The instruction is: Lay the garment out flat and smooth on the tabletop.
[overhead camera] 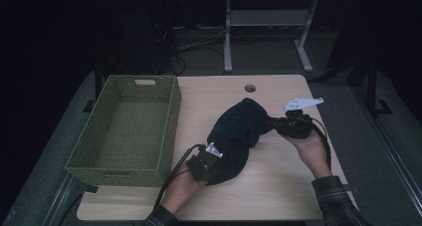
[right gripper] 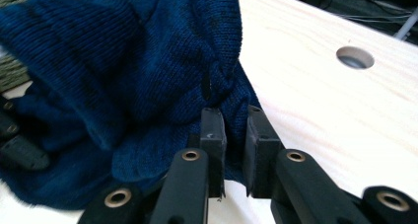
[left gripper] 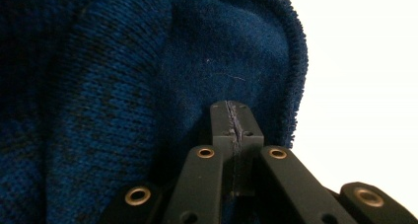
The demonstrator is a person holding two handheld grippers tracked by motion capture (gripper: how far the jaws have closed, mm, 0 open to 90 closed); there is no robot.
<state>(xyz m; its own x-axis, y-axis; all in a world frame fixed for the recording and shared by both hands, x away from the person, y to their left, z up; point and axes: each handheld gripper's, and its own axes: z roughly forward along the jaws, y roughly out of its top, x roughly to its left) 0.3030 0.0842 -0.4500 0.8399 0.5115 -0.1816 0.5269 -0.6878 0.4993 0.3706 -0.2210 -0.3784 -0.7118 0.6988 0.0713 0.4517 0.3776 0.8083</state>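
Observation:
A dark blue knit garment lies bunched on the wooden table, with its right part lifted off the surface. My left gripper is at the garment's near-left edge. In the left gripper view its jaws are pressed together with a thin fold of the blue knit pinched in the seam. My right gripper holds the garment's right side. Seen in the right gripper view, the jaws stand slightly apart with a gathered bunch of the knit caught between the pads.
An open green woven basket stands on the table's left half, close beside the garment. A round cable hole is near the table's far edge. Another desk's legs and cables lie on the floor beyond.

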